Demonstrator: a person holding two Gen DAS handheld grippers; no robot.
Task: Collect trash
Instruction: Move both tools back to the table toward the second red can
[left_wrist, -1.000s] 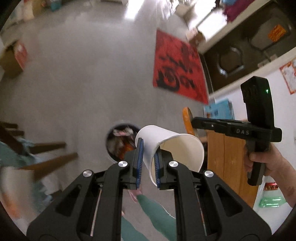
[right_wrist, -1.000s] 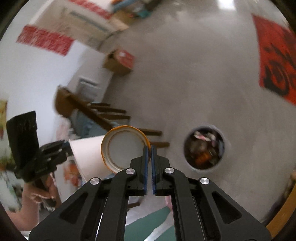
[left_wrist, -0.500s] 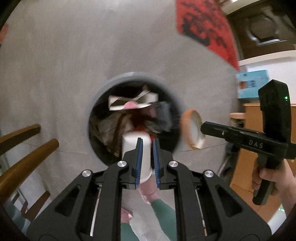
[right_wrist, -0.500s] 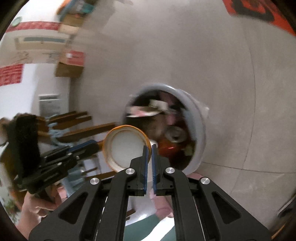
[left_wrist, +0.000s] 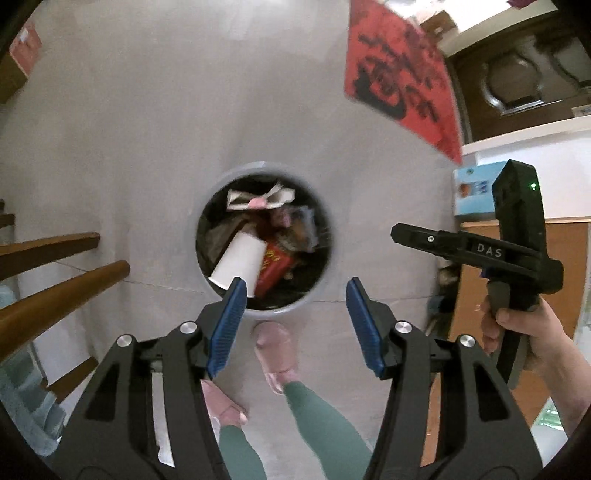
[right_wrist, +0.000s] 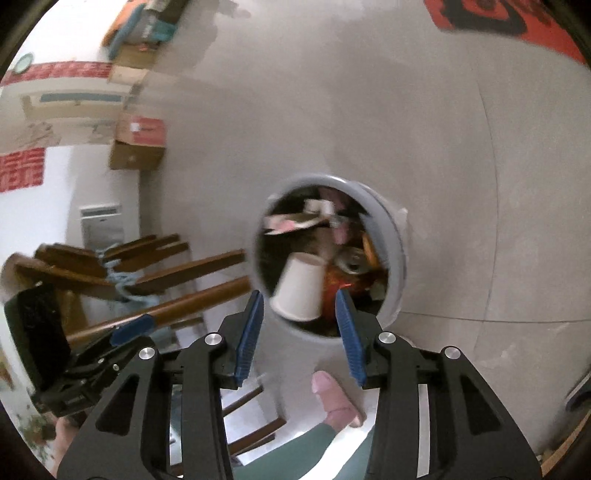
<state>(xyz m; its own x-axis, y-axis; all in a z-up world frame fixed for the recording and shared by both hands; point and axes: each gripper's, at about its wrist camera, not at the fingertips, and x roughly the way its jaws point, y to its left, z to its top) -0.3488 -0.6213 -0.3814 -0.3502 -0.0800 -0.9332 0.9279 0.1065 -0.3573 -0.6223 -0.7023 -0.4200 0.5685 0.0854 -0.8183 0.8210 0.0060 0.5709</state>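
Left wrist view, from left to right: brown wooden chair legs (left_wrist: 55, 295) slanting in from the edge over the grey floor (left_wrist: 184, 110); then the round grey trash bin (left_wrist: 325, 284), seen from above, crammed with crumpled paper and wrappers, with a white paper cup (left_wrist: 240, 264) lying tilted on top of the rubbish, mouth toward the near rim, beside a red package (left_wrist: 275, 269). Below the bin, the left gripper (left_wrist: 295, 325), jaws just been opening, now spread wide with nothing between the blue pads (left_wrist: 227, 325); cup released and apart from them. Under the gripper, pink slippers (left_wrist: 275, 350) and green trouser legs (left_wrist: 325, 424) on the floor. Upper right, a red mat with black markings (left_wrist: 402, 74). Far right, the right gripper (left_wrist: 397, 234) seen side-on, held by the right hand (left_wrist: 517, 332) in front of a wooden cabinet. Right wrist view, left to right: the left gripper's black body and one blue pad at the left edge, cardboard boxes (right_wrist: 138, 142) by the wall, chair legs, then the bin with the cup inside next to a can (right_wrist: 351, 258) and an orange-rimmed lid (right_wrist: 369, 243) standing edgewise against the bin's inner wall. In front, the right gripper's jaws just been opening, pads parted and empty, bin framed between them. Single pink slipper below.
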